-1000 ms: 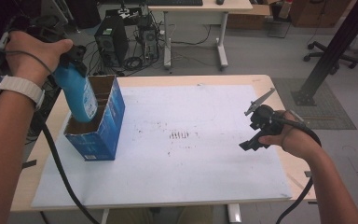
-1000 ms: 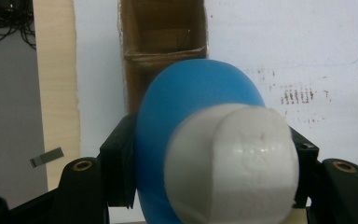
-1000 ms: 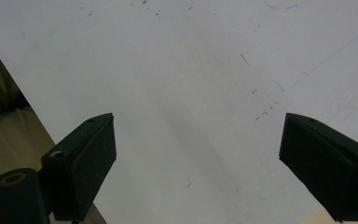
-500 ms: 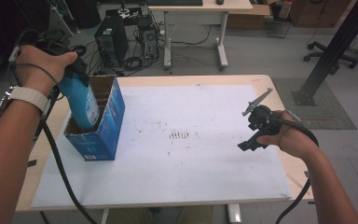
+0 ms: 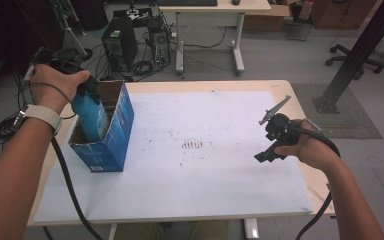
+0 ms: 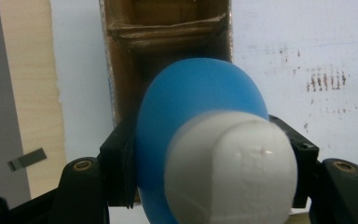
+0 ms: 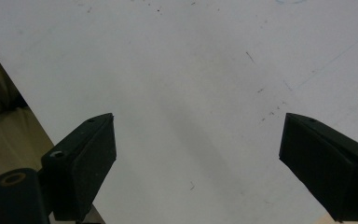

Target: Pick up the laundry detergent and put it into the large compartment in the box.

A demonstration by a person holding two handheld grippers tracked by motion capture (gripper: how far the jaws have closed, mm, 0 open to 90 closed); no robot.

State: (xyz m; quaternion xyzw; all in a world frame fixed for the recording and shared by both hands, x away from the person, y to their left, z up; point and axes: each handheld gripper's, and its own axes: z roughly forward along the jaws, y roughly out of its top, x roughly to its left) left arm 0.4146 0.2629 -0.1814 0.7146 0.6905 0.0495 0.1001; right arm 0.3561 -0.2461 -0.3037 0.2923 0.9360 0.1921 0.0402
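- bottle, blue with a white cap, sat clamped between my left gripper jaws, pads pressing on both sides of its body.
- its lower half was down inside the open blue cardboard box, tilted a little, cap end up by my left hand.
- box stood at the left edge of the white table sheet, flaps open, brown inside showing past the bottle in the left gripper view.
- my right gripper hovered over the right side of the sheet, well apart from the box.
- in the right gripper view its fingers stood spread wide, gripping nothing, bare sheet between them.
- dark scuff marks lay mid-sheet, between the two grippers.
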